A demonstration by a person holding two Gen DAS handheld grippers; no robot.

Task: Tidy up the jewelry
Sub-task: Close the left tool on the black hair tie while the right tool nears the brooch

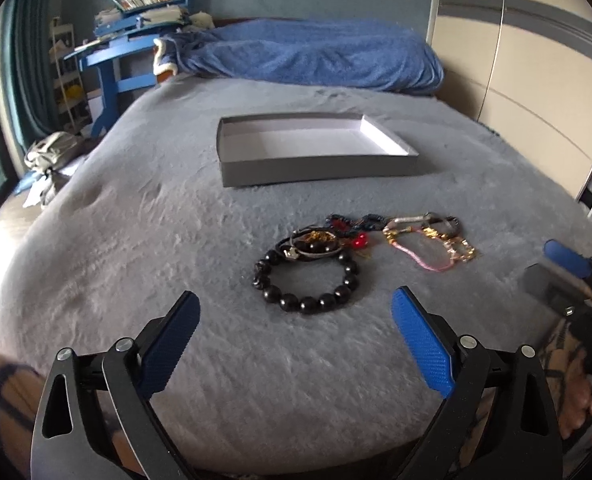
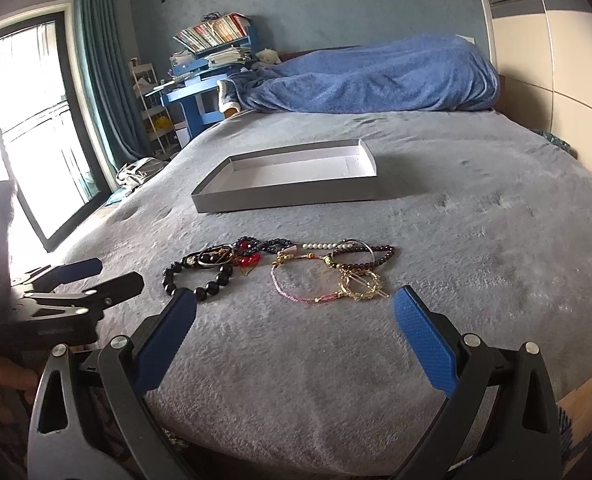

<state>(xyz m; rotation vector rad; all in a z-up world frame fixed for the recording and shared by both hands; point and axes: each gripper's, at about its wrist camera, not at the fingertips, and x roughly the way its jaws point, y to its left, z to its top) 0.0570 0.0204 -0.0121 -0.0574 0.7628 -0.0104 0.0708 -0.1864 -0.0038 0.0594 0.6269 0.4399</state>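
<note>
I held my left gripper (image 1: 296, 304) low over the near end of the grey bed cover (image 1: 135, 240), its blue fingers (image 1: 420, 340) spread wide and holding nothing, and my right gripper (image 2: 296, 308) hovered just beside it, equally released and empty. The jewelry lay in a loose row on the cover just ahead of both tools, between me and the one shallow grey tray (image 1: 316, 168), which sat farther up the bed with its white inside bare and a clear strip of cover between it and the row. Counting what I could tell apart, there was one black bead bracelet (image 1: 306, 280) nearest my left gripper, with a darker tangle of thin bands (image 1: 316, 242) overlapping its far edge; one red piece (image 2: 249, 258) behind that; one pink cord bracelet (image 2: 300, 286); one cluster of gold rings or chains (image 2: 362, 284) touching the pink cord; one dark red bead bracelet (image 2: 366, 258); one thin silver bangle (image 2: 356, 246); and a short run of white pearls (image 2: 320, 246). How many separate strands sat in the tangle I could not tell. The cover ran open to the left and right of the row, dropping off at the left edge toward the window (image 2: 35, 120), while a wardrobe (image 2: 556, 60) stood close along the right edge. One rumpled blue blanket (image 2: 376, 76) filled the far end of the bed, well apart from the tray.
</note>
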